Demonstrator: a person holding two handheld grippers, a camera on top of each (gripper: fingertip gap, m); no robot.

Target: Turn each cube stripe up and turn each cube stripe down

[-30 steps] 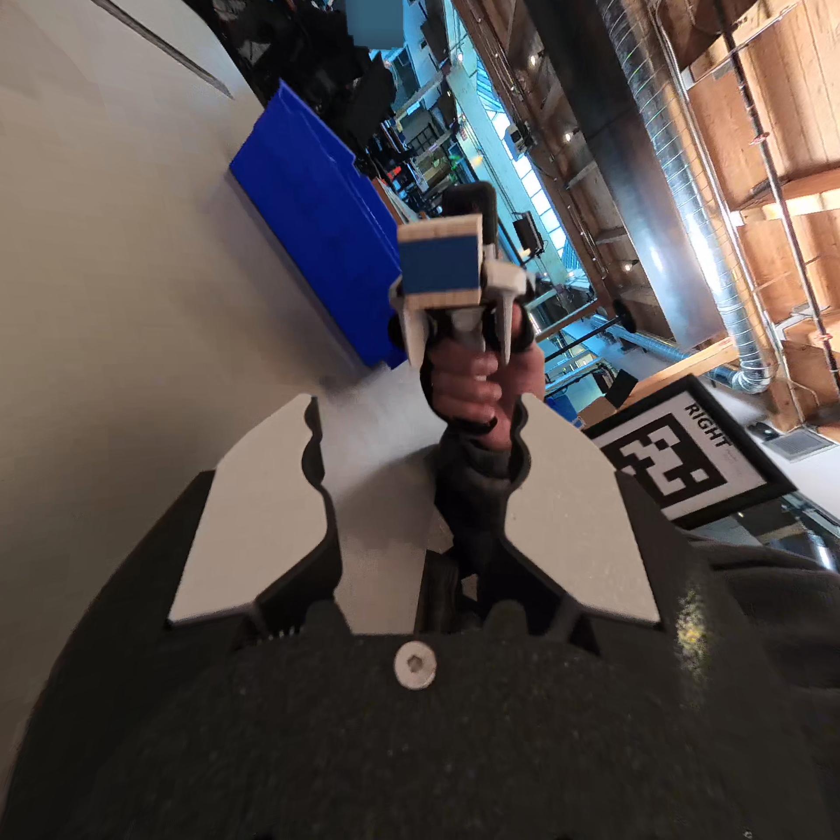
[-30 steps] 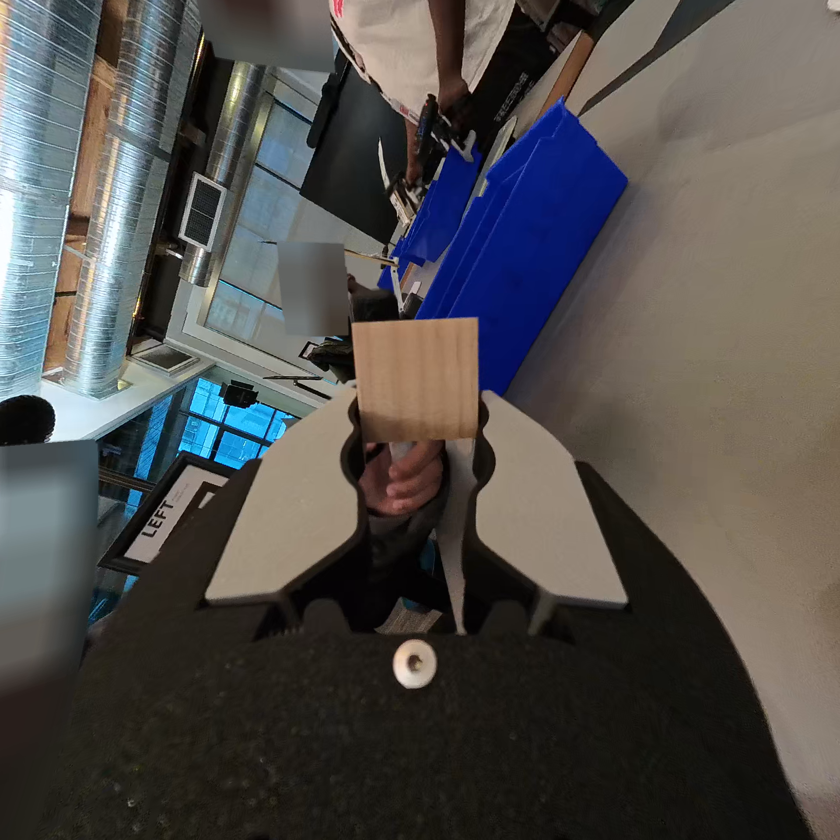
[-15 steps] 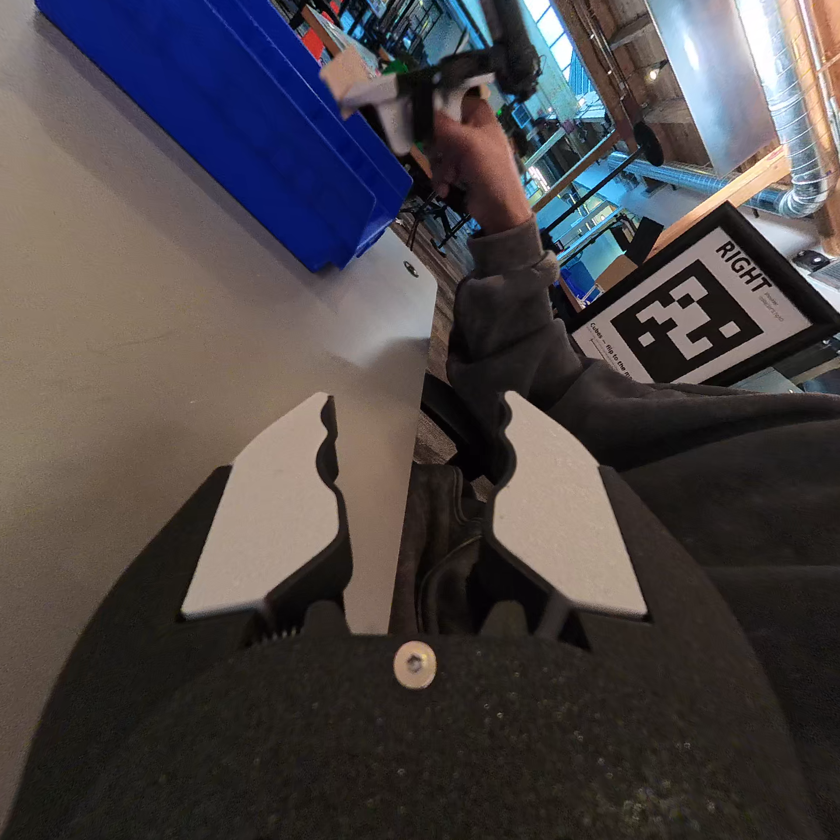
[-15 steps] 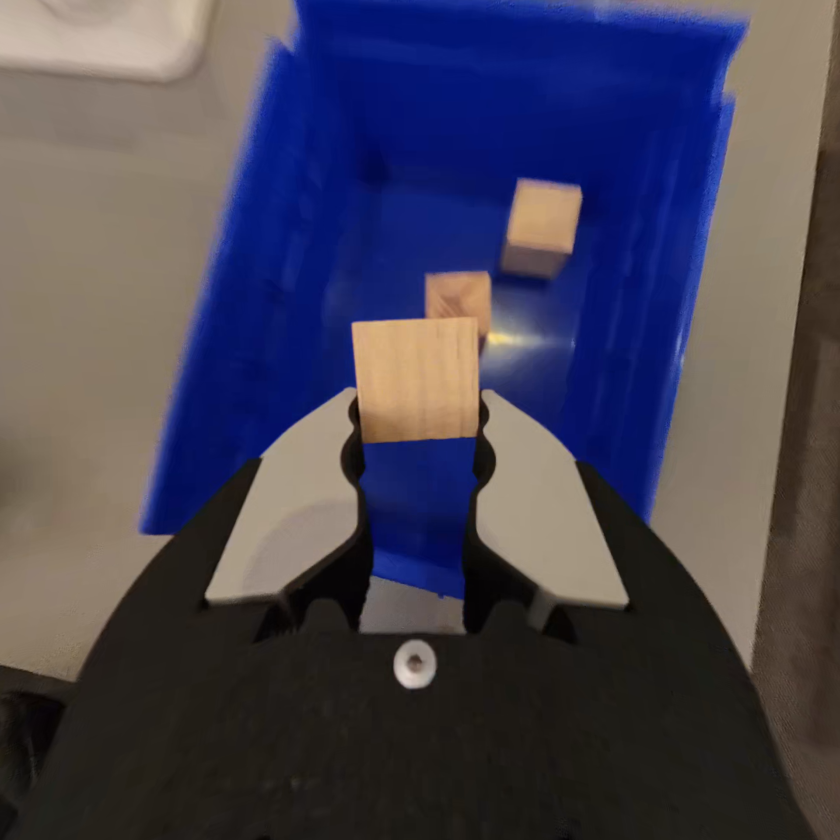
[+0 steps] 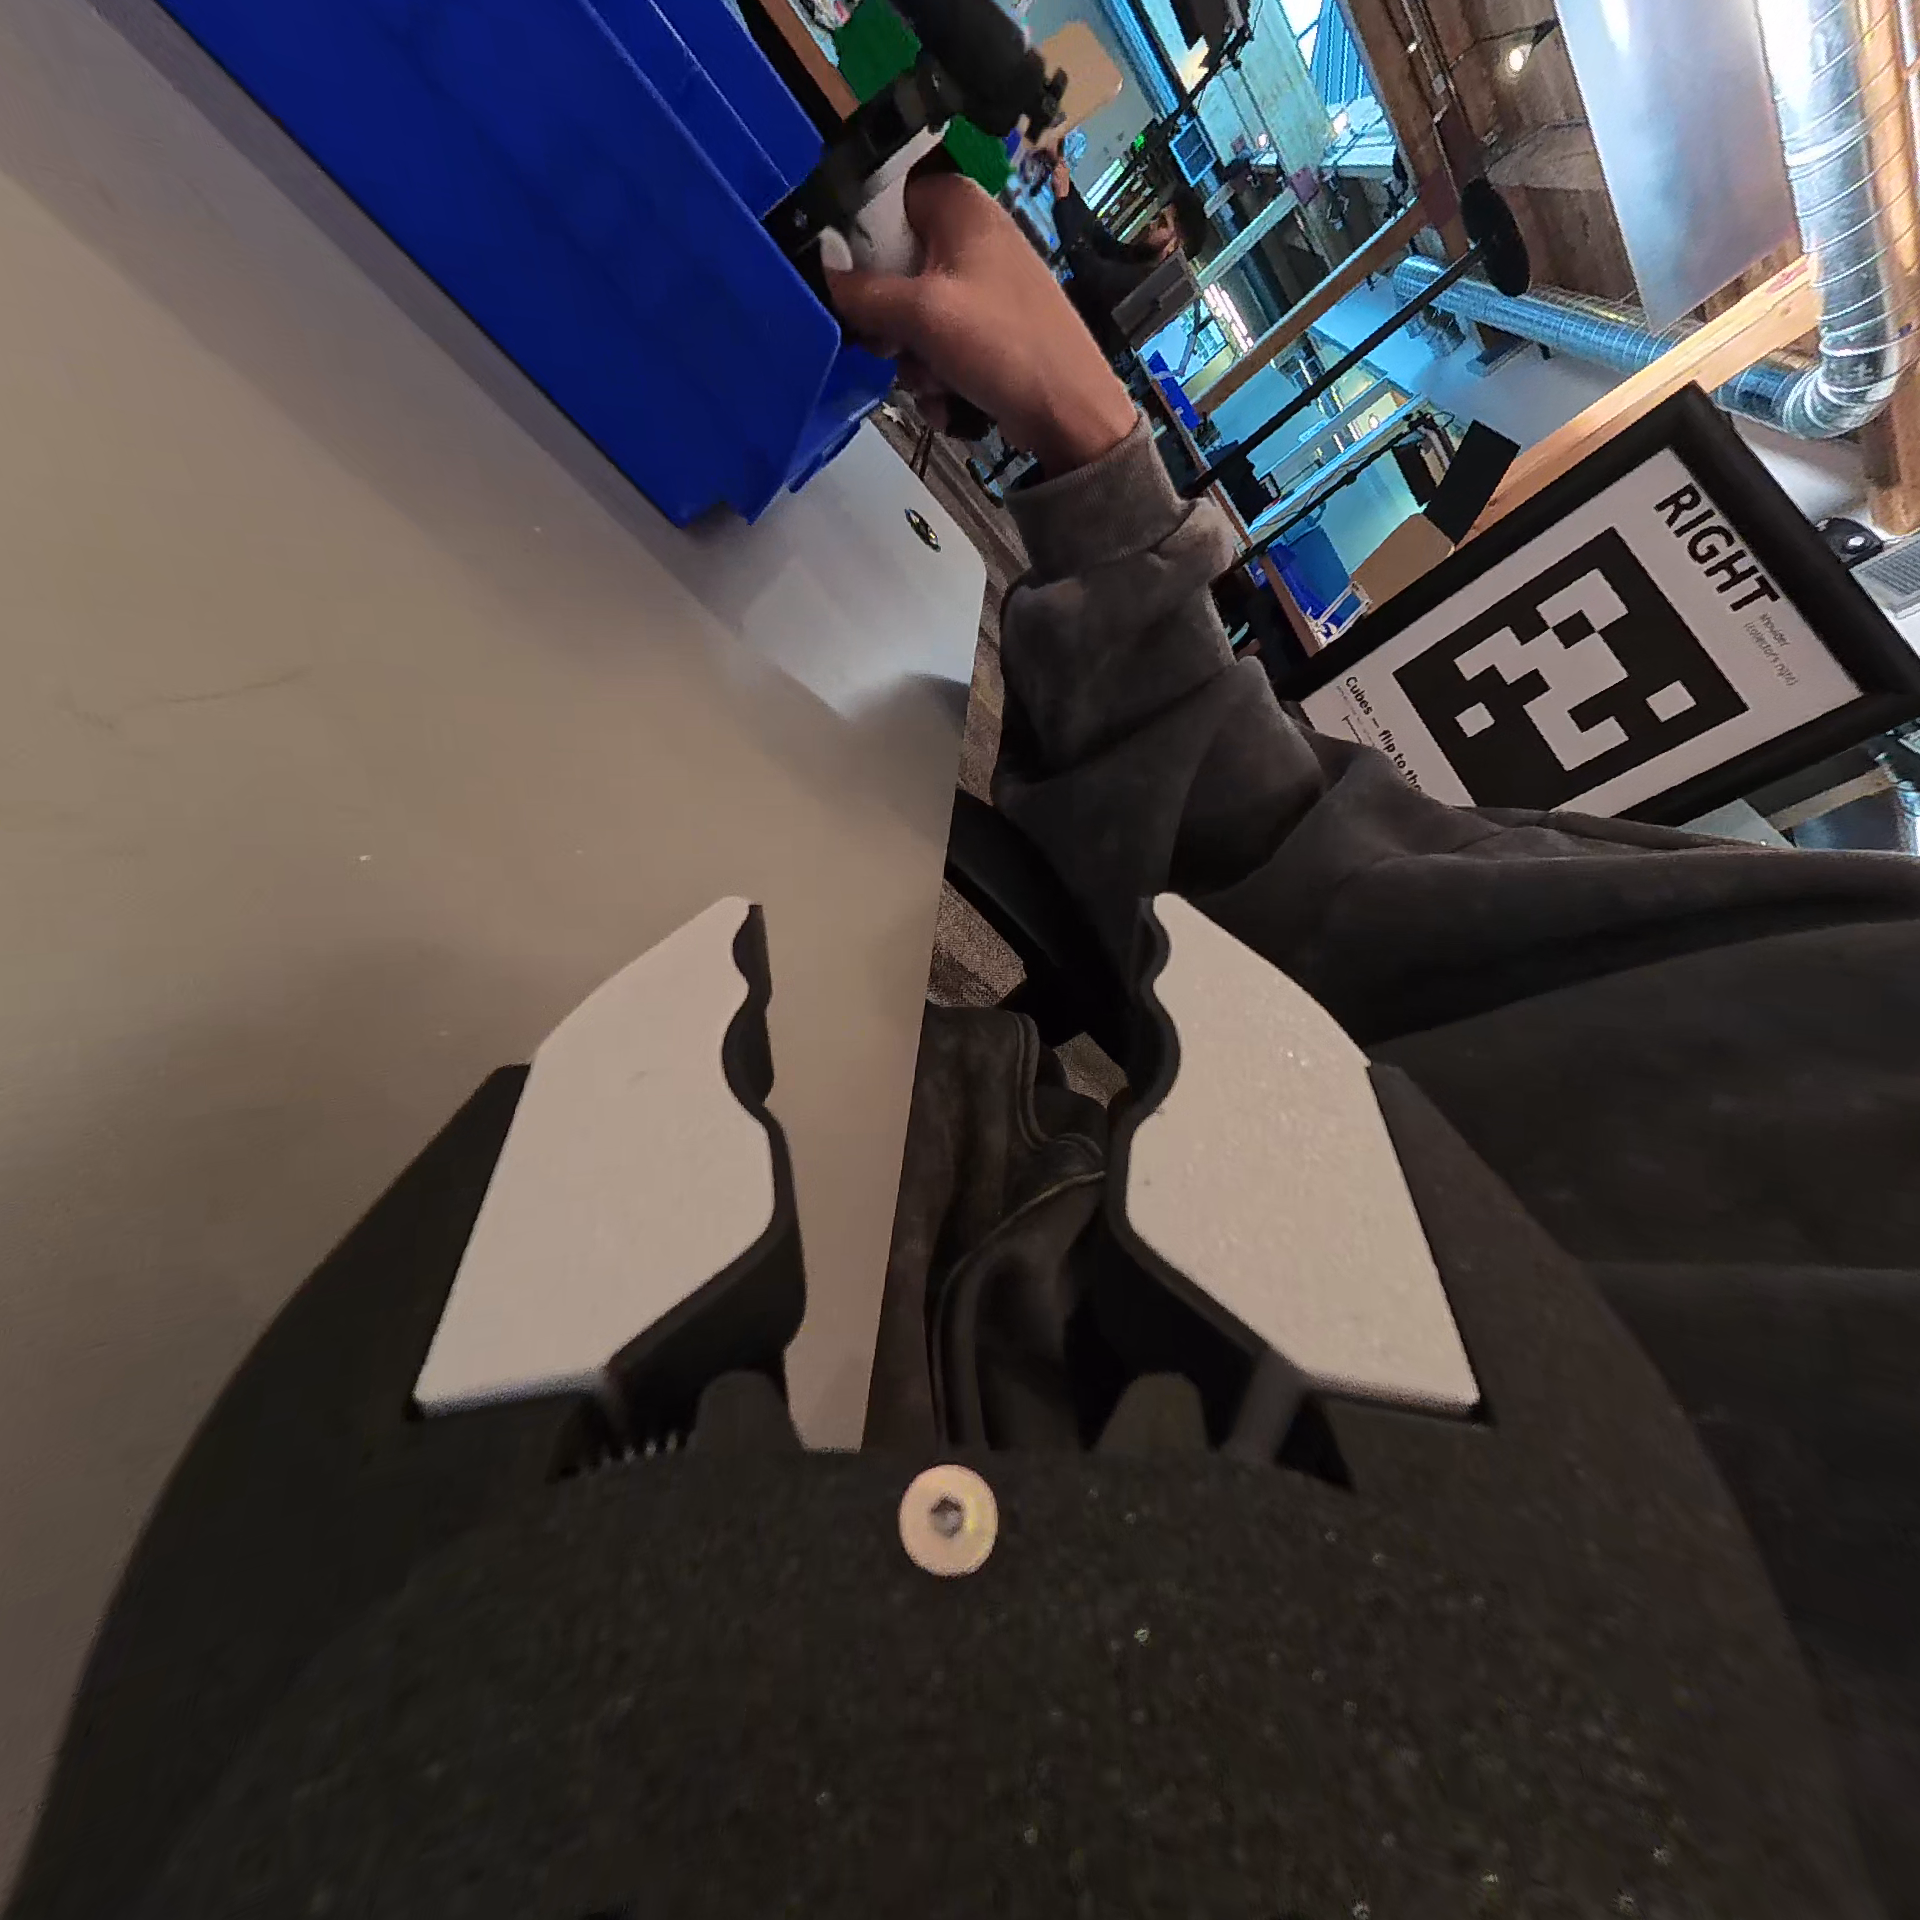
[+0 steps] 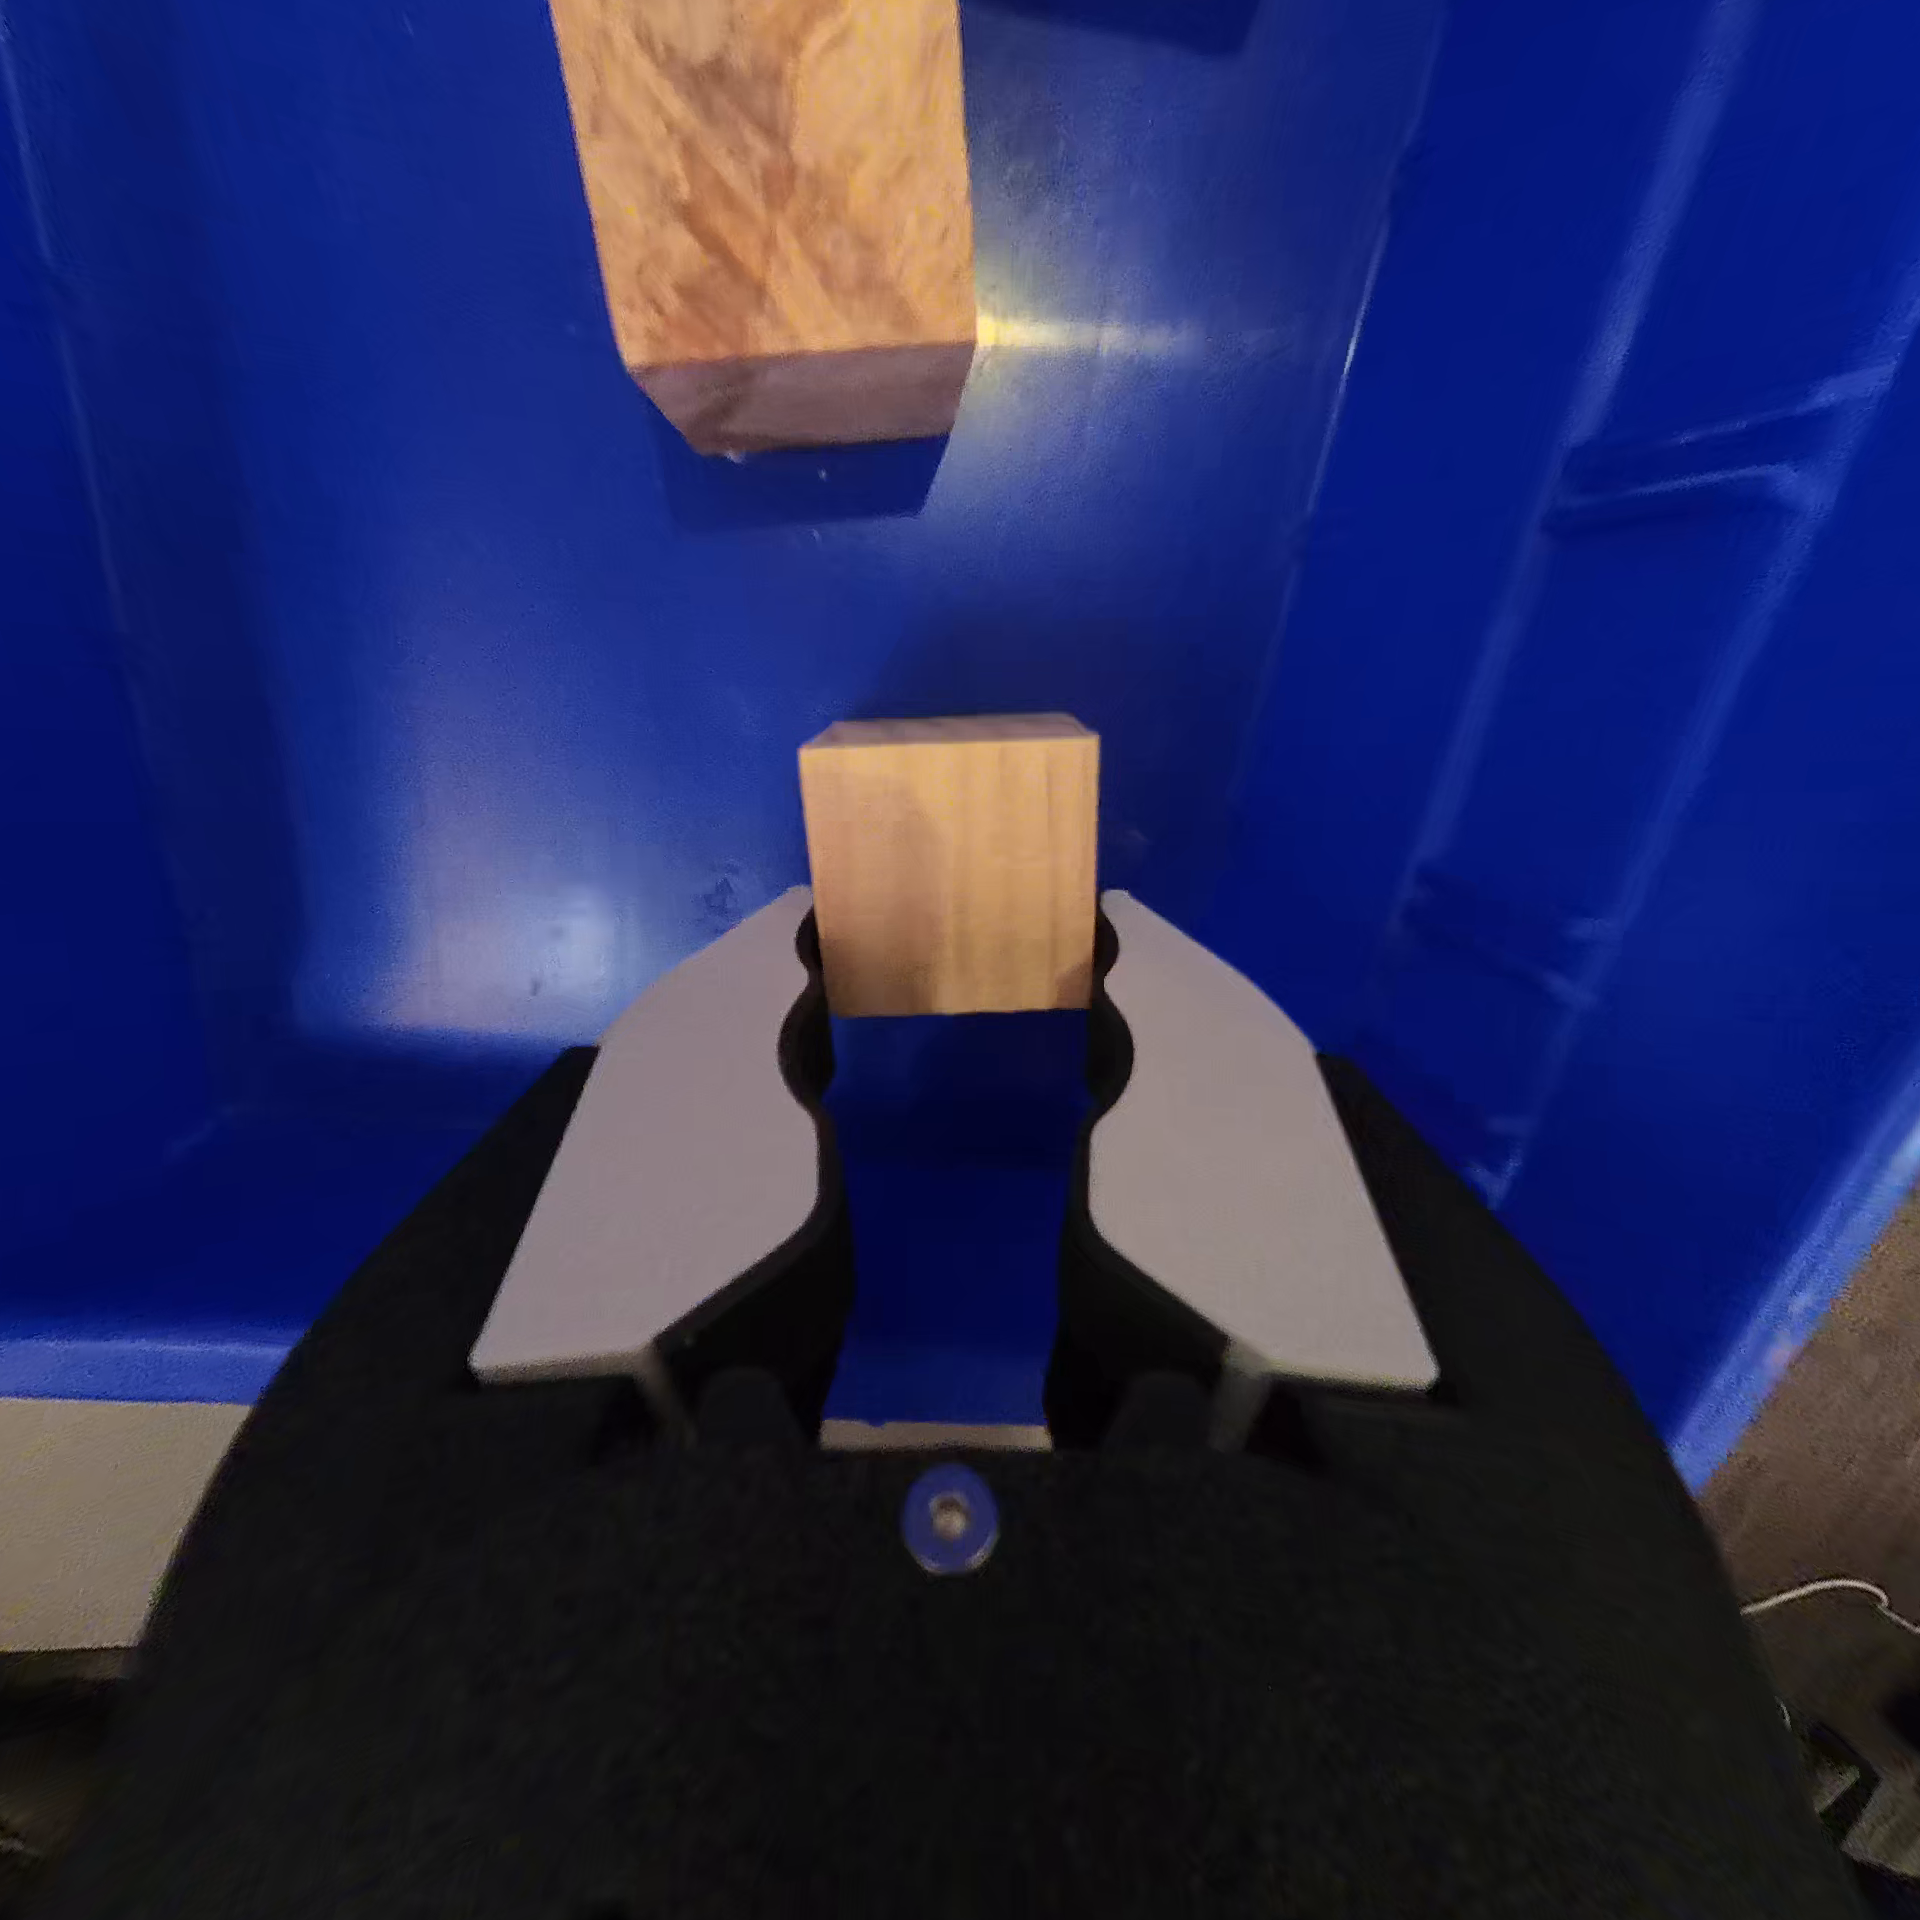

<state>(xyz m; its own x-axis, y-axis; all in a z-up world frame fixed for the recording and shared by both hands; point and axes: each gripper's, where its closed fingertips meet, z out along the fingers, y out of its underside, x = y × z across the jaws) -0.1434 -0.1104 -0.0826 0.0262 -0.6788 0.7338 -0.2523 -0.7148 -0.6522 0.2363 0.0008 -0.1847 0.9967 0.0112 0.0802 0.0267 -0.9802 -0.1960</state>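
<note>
Mostly the blue bin fills the right wrist view, its rim cut off on all sides. Inside it the right gripper pinches a plain wooden cube at its tips, no stripe showing. Beyond it another cube rests on the bin floor, its top cropped and blurred. Beside the bin, over the grey table, the left gripper hangs spread and empty.

Grey table, silver ducts
</note>
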